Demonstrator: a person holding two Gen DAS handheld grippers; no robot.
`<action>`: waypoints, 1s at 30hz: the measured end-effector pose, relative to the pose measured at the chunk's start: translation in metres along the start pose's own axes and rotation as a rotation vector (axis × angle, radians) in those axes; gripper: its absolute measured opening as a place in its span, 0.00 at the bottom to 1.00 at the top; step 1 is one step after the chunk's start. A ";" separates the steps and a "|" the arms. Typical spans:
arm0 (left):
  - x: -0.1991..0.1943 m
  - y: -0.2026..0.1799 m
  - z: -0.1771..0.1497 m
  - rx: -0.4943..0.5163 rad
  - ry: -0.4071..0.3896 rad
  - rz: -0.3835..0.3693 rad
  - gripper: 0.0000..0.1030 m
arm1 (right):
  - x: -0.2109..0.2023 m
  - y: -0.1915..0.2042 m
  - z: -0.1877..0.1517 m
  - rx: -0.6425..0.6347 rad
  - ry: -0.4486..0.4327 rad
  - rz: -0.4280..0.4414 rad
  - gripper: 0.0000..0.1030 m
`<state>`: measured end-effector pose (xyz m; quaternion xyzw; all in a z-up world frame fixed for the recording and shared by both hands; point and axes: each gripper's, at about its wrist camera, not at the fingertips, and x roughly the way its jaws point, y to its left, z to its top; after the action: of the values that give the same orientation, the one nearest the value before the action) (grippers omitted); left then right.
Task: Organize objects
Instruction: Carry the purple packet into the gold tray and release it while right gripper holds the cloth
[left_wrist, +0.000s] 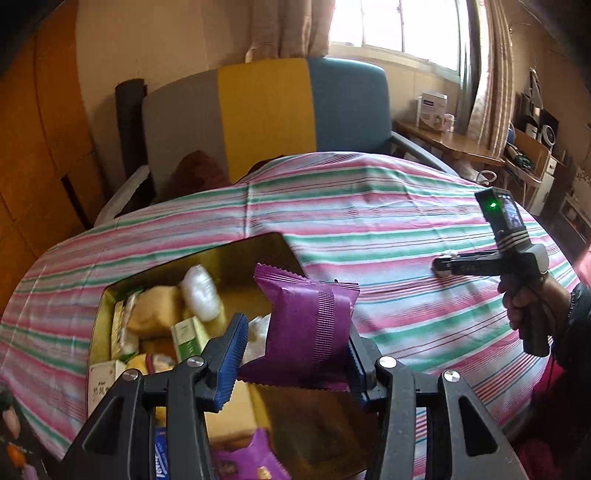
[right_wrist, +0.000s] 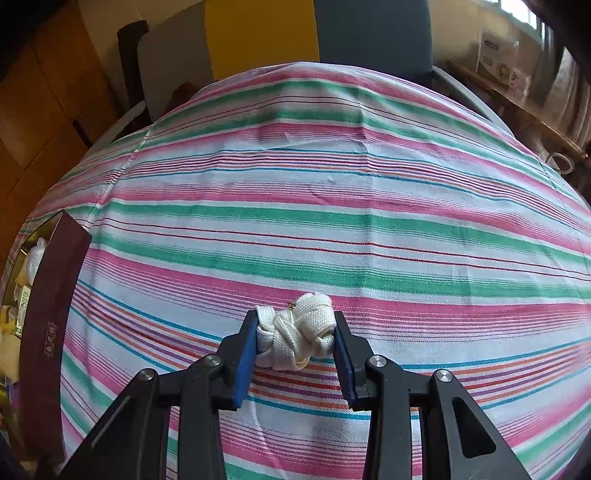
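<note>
My left gripper (left_wrist: 295, 350) is shut on a purple snack packet (left_wrist: 306, 325) and holds it above the right part of an open gold-lined box (left_wrist: 236, 254). The box holds several packets, cartons and white bundles. My right gripper (right_wrist: 295, 339) is shut on a white knotted strap bundle (right_wrist: 299, 332) that rests on the striped tablecloth (right_wrist: 332, 221). In the left wrist view the right gripper (left_wrist: 443, 266) is at the right, low on the cloth, with the white bundle at its tip. The box's dark maroon side (right_wrist: 48, 314) shows at the left edge of the right wrist view.
A chair with grey, yellow and blue back panels (left_wrist: 266, 110) stands behind the table. A wooden side table (left_wrist: 443, 140) with a white carton is at the back right. A wooden cabinet (left_wrist: 37, 147) is at the left. Another purple packet (left_wrist: 251, 461) lies in the box's near end.
</note>
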<state>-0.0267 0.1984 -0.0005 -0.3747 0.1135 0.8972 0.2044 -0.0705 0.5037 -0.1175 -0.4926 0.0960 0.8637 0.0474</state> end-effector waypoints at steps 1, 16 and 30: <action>0.000 0.003 -0.002 -0.005 0.003 0.001 0.48 | 0.000 0.000 -0.001 0.000 -0.001 -0.003 0.37; 0.005 0.027 -0.026 -0.057 0.053 0.021 0.48 | 0.003 0.001 -0.004 -0.037 -0.025 -0.011 0.39; 0.000 0.077 -0.044 -0.228 0.084 -0.078 0.47 | 0.006 0.011 -0.004 -0.102 -0.031 -0.059 0.41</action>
<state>-0.0337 0.1144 -0.0272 -0.4369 0.0046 0.8792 0.1900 -0.0716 0.4924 -0.1231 -0.4835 0.0367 0.8732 0.0490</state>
